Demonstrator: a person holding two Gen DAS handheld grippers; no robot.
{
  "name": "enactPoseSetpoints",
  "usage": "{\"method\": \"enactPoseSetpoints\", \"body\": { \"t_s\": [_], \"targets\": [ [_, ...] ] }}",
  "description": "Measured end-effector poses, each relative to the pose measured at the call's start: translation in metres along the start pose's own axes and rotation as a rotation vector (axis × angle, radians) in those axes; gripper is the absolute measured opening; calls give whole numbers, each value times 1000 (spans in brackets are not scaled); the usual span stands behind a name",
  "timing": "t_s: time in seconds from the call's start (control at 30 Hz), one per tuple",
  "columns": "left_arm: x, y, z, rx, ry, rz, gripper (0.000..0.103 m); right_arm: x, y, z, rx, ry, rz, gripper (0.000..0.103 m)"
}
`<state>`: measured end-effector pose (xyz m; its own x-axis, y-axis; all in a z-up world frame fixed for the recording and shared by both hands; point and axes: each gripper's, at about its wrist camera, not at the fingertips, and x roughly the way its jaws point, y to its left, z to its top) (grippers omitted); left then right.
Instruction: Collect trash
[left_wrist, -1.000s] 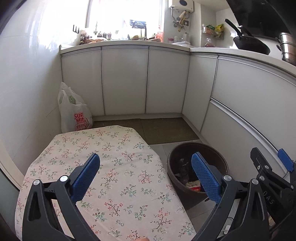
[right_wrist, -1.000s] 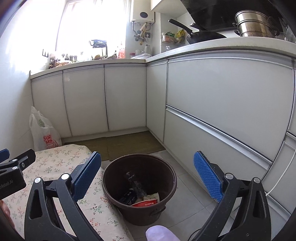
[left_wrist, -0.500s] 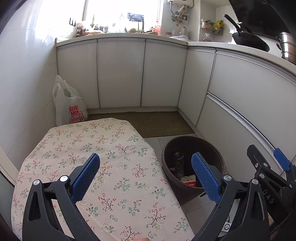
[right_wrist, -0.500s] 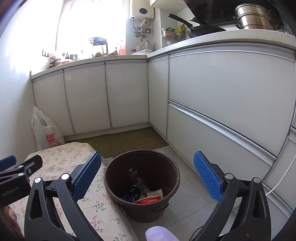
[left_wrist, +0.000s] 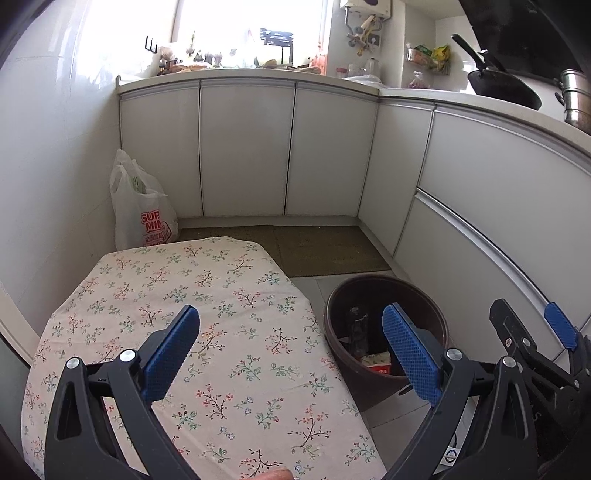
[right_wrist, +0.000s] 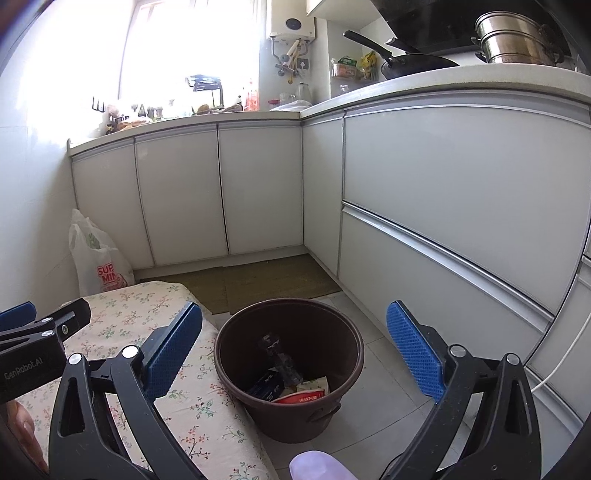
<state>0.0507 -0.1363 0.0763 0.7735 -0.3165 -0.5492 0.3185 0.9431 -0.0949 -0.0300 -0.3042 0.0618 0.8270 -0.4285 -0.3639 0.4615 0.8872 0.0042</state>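
**Both grippers empty, trash already in the bin**

You stand in a narrow kitchen with white cabinets (right_wrist: 258, 192) running along the far wall and down the right side. Nearest you on the left is the table with the floral cloth (left_wrist: 207, 332); no loose item shows on the part of it in view, which suggests the collecting there is largely done.

Just right of the table, on the tiled floor, sits the brown bin (right_wrist: 343, 373), placed close to the table edge, likely so pieces can be dropped in with a short reach. The trash (right_wrist: 295, 387) lies at its bottom: a dark bottle, a dark packet and a red-and-white wrapper.

Against the far left wall, beyond the table, a white plastic bag (left_wrist: 144, 210) stands on the floor; whether it counts as trash I cannot tell.

Your left gripper (left_wrist: 291, 350) hangs over the table's near right part with its jaws spread wide and nothing between them. Your right gripper (right_wrist: 295, 350) hovers above the bin, equally wide and empty.
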Motion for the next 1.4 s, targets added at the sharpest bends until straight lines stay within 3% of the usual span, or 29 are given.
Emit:
{"method": "enactPoseSetpoints", "body": {
  "t_s": [1.4],
  "targets": [
    [3,1,-3,9,-10,12,96,2,3,-5,12,30,31,96]
  ]
}}
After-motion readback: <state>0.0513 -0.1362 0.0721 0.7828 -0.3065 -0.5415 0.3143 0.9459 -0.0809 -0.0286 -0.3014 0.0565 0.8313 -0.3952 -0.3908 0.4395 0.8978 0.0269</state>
